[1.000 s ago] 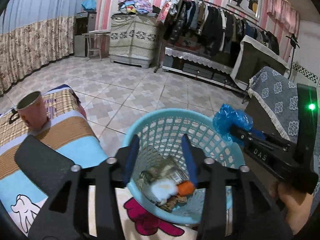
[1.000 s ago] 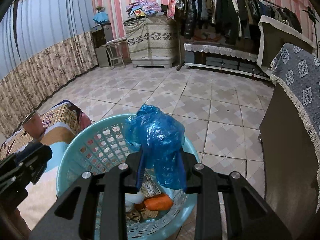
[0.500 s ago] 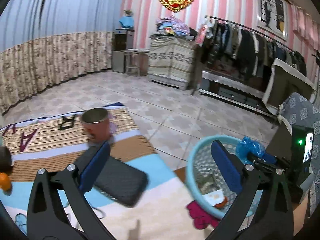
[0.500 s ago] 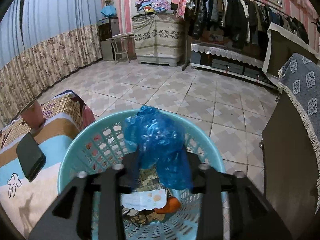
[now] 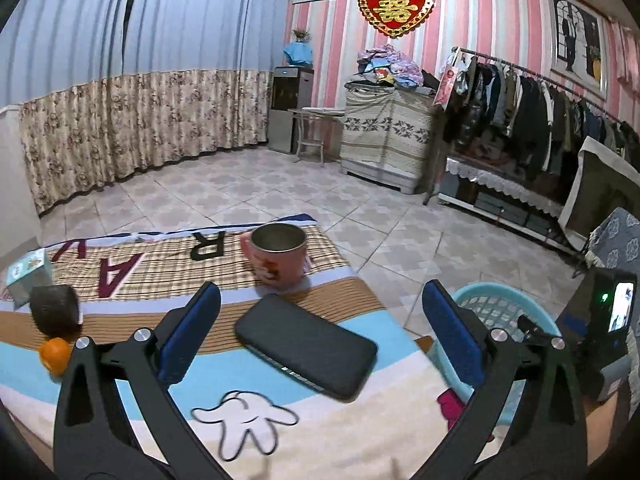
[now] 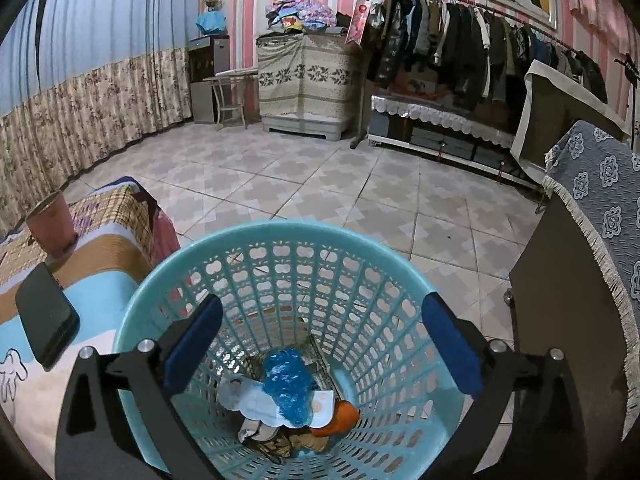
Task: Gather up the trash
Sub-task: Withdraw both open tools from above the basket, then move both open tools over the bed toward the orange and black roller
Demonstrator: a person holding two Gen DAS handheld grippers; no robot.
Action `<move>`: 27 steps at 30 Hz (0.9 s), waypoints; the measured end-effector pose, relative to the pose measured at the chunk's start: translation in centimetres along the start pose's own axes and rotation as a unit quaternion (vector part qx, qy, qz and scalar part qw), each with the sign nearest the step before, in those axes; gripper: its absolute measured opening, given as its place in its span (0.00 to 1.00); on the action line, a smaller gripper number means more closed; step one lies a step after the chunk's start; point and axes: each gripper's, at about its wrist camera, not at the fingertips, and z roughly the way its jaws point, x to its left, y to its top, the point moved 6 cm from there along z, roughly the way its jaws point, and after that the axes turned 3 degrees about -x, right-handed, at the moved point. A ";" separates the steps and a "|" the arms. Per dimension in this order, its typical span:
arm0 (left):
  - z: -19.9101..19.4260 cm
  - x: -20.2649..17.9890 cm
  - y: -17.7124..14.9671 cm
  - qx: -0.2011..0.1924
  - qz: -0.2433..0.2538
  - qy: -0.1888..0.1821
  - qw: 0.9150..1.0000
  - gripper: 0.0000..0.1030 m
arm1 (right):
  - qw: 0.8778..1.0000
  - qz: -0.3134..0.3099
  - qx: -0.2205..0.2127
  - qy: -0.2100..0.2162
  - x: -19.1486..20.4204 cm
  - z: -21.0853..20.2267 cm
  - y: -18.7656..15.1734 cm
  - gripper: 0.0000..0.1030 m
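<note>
Orange bit (image 5: pixel 54 354) sits far left on the bed by a dark lump, left gripper (image 5: pixel 320 336) gaping empty over the phone (image 5: pixel 306 344), right gripper (image 6: pixel 320 340) wide open above the basket (image 6: pixel 280 240) with the blue bag (image 6: pixel 290 384) inside, so next grab's probably that orange bit.

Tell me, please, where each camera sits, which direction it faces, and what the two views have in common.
Left wrist: sits on the left claw, open, facing over the bed toward the black phone and pink mug; the right claw's body shows at right.
Right wrist: sits on the right claw, open, looking down into the basket, where the blue bag lies.
Shared: phone, mug, basket, clothes rack.
</note>
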 end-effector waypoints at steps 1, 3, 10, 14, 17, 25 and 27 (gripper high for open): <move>-0.3 0.5 0.0 0.002 -0.010 -0.003 1.000 0.95 | 1.000 0.003 -0.001 0.006 0.2 -0.3 0.1 0.95; -0.8 1.3 0.1 0.003 -0.026 -0.008 1.000 0.95 | 1.000 0.004 -0.004 0.015 0.8 -0.7 0.3 0.95; -2.9 4.4 1.0 -0.012 -0.033 0.033 0.999 0.95 | 0.998 -0.010 -0.019 0.060 4.3 -3.2 1.1 0.95; -4.3 6.6 1.5 -0.018 -0.038 0.068 0.997 0.95 | 0.995 -0.022 -0.026 0.093 7.2 -4.7 1.3 0.95; -5.3 8.9 1.7 -0.016 -0.050 0.095 0.994 0.95 | 0.992 -0.048 -0.037 0.110 9.9 -6.1 1.2 0.95; -8.2 13.9 1.8 -0.038 -0.035 0.172 0.984 0.95 | 0.980 -0.115 -0.052 0.154 16.6 -9.4 0.1 0.95; -8.7 15.1 1.6 -0.040 -0.025 0.189 0.981 0.95 | 0.977 -0.126 -0.053 0.166 18.0 -10.0 -0.3 0.95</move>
